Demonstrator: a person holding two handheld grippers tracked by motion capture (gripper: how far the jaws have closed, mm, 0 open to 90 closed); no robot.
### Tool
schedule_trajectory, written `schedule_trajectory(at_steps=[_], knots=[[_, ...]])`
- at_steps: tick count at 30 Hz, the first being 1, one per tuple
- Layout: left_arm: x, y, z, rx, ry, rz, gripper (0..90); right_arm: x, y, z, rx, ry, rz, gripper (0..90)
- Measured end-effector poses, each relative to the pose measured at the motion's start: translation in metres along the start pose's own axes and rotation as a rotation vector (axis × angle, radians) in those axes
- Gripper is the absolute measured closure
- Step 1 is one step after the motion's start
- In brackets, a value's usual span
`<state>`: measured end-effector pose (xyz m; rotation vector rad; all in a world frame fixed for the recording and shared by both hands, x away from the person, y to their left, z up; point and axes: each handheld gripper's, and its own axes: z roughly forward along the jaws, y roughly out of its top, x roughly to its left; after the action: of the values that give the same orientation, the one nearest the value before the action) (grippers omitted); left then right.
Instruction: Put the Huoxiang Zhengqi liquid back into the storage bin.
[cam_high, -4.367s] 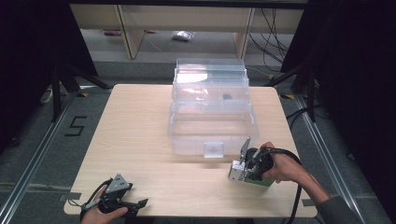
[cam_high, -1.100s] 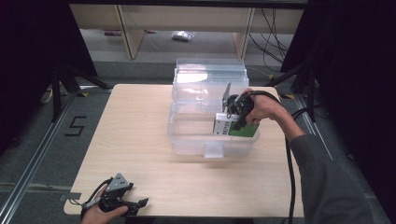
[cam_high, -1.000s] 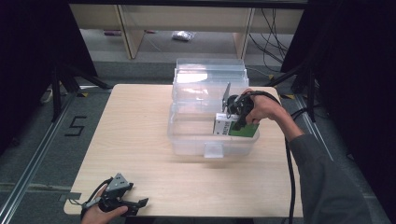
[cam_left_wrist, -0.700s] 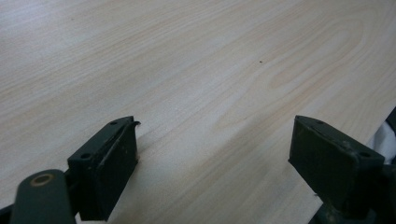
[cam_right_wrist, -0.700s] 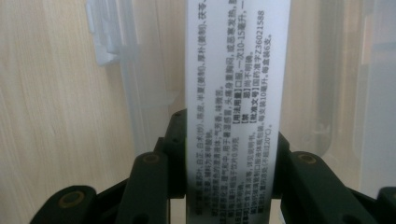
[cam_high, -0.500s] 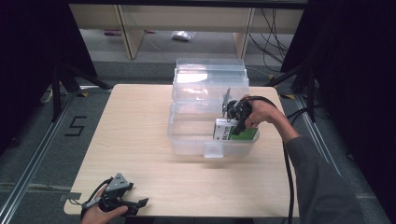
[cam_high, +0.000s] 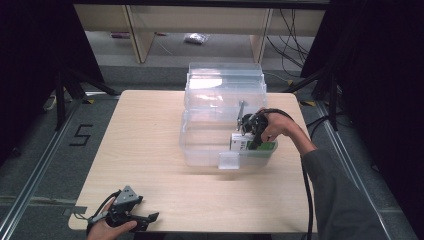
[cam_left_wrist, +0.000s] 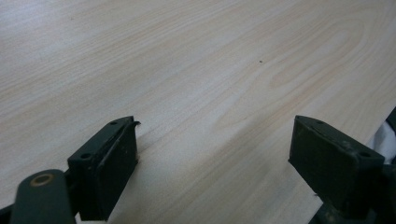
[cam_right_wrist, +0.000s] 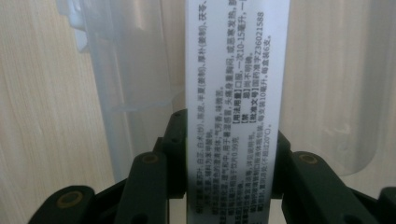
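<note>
A white and green box (cam_high: 241, 144) with printed text hangs inside the near clear plastic bin (cam_high: 202, 146), at its right end. My right gripper (cam_high: 248, 134) is shut on the box from above, held by a hand reaching in from the right. In the right gripper view the box's white printed face (cam_right_wrist: 236, 84) stands between the two black jaws, and my right gripper (cam_right_wrist: 229, 142) presses on both its sides. My left gripper (cam_high: 144, 219) lies at the table's front left corner. In the left gripper view my left gripper (cam_left_wrist: 212, 156) is open over bare wood.
A second clear plastic part (cam_high: 225, 86) rises behind the near bin. A small clear latch tab (cam_high: 228, 160) sticks out of the bin's front wall. The light wooden table (cam_high: 140, 135) is bordered by dark floor, with cables at the back right.
The right gripper carried the box from the table's front right up over the bin, then lowered it into the bin's right end. The left gripper stayed put.
</note>
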<state>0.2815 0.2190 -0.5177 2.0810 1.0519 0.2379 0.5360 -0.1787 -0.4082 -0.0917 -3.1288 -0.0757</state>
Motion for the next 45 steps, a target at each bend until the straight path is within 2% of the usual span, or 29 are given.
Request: schedule_trajectory(at_steps=[2, 3, 4, 6, 7, 8, 10, 12, 13, 14, 15, 16, 17, 18, 19, 22, 25, 26, 27, 28, 29, 33, 36, 39, 40, 41, 42, 43, 45], knots=[[0.0, 0.0, 0.0, -0.001, -0.003, -0.001, 14.9, 0.001, -0.001, 0.001, 0.006, -0.008, 0.014, 63.7], [0.0, 0.0, 0.0, 0.0, -0.001, 0.001, 14.9, 0.001, -0.001, 0.002, 0.007, -0.003, 0.007, 63.6], [0.0, 0.0, 0.0, 0.0, 0.0, -0.001, 14.8, 0.001, -0.001, 0.001, 0.004, 0.008, 0.021, 63.2], [0.0, 0.0, 0.0, 0.001, 0.0, 0.002, 14.8, 0.0, -0.001, 0.002, -0.003, 0.001, 0.014, 62.9], [0.0, 0.0, 0.0, 0.0, 0.0, 0.003, 14.8, 0.001, -0.001, 0.0, -0.003, -0.005, 0.037, 62.1], [0.0, 0.0, 0.0, 0.0, 0.0, 0.003, 14.8, 0.001, -0.001, 0.0, -0.003, -0.005, 0.037, 62.1], [0.0, 0.0, 0.0, 0.002, 0.0, 0.002, 14.8, 0.001, -0.001, -0.006, -0.034, -0.004, 0.032, 60.2], [0.0, 0.0, 0.0, 0.0, 0.0, 0.003, 14.8, 0.003, -0.002, -0.013, -0.058, -0.008, 0.056, 59.2], [0.0, 0.0, 0.0, 0.0, -0.001, 0.004, 14.9, 0.003, -0.003, -0.016, -0.072, -0.009, 0.041, 58.4], [0.0, 0.0, 0.0, 0.002, 0.0, 0.004, 14.9, 0.005, -0.003, -0.019, -0.075, -0.014, 0.049, 57.9], [0.0, 0.0, 0.0, 0.001, 0.002, 0.003, 14.8, 0.007, -0.006, -0.025, -0.099, -0.015, 0.085, 56.6], [0.0, 0.0, 0.0, 0.001, 0.002, 0.003, 14.8, 0.007, -0.006, -0.025, -0.099, -0.015, 0.085, 56.6], [0.0, 0.0, 0.0, -0.004, -0.003, 0.003, 14.8, 0.006, -0.007, -0.027, -0.095, -0.035, 0.073, 56.2], [-0.001, 0.0, 0.0, 0.001, -0.001, 0.002, 14.8, 0.008, -0.008, -0.03, -0.113, -0.024, 0.107, 55.6], [0.0, 0.0, 0.001, 0.002, 0.0, 0.002, 14.8, 0.008, -0.009, -0.033, -0.122, -0.029, 0.101, 54.7], [0.0, 0.0, 0.0, 0.002, 0.001, 0.002, 14.8, 0.011, -0.01, -0.04, -0.139, -0.041, 0.126, 53.6], [0.0, 0.0, 0.0, 0.001, 0.002, -0.001, 14.8, 0.011, -0.01, -0.046, -0.146, -0.059, 0.111, 51.9], [0.0, 0.0, 0.0, 0.0, 0.001, -0.002, 14.8, 0.013, -0.01, -0.048, -0.144, -0.066, 0.133, 51.2], [0.0, 0.0, 0.0, 0.003, 0.001, 0.001, 14.8, 0.013, -0.01, -0.049, -0.146, -0.063, 0.134, 50.7], [0.0, 0.0, 0.0, 0.001, 0.001, 0.002, 14.8, 0.013, -0.01, -0.049, -0.162, -0.071, 0.108, 50.2], [0.0, 0.0, 0.0, 0.002, 0.0, 0.001, 14.9, 0.015, -0.011, -0.05, -0.155, -0.076, 0.127, 50.0], [0.0, 0.0, 0.0, 0.0, 0.0, -0.002, 14.8, 0.018, -0.012, -0.051, -0.182, -0.076, 0.13, 48.2], [0.0, 0.0, 0.0, -0.002, 0.0, -0.004, 14.8, 0.02, -0.013, -0.05, -0.177, -0.08, 0.146, 46.2], [0.0, 0.0, 0.0, -0.004, -0.001, -0.006, 14.8, 0.02, -0.014, -0.05, -0.208, -0.086, 0.151, 44.9], [0.0, 0.0, 0.001, -0.002, -0.001, -0.006, 14.8, 0.022, -0.015, -0.05, -0.199, -0.091, 0.178, 43.9], [0.0, 0.0, 0.0, -0.003, -0.001, -0.008, 14.8, 0.022, -0.016, -0.051, -0.217, -0.093, 0.198, 42.3], [0.0, 0.0, 0.0, -0.003, -0.001, -0.008, 14.8, 0.022, -0.016, -0.051, -0.217, -0.093, 0.198, 42.3], [0.0, 0.0, 0.0, -0.003, -0.001, -0.008, 14.8, 0.023, -0.016, -0.052, -0.233, -0.085, 0.224, 41.0], [0.0, 0.0, 0.0, 0.002, 0.0, -0.009, 14.8, 0.024, -0.018, -0.054, -0.251, -0.103, 0.261, 37.2]])
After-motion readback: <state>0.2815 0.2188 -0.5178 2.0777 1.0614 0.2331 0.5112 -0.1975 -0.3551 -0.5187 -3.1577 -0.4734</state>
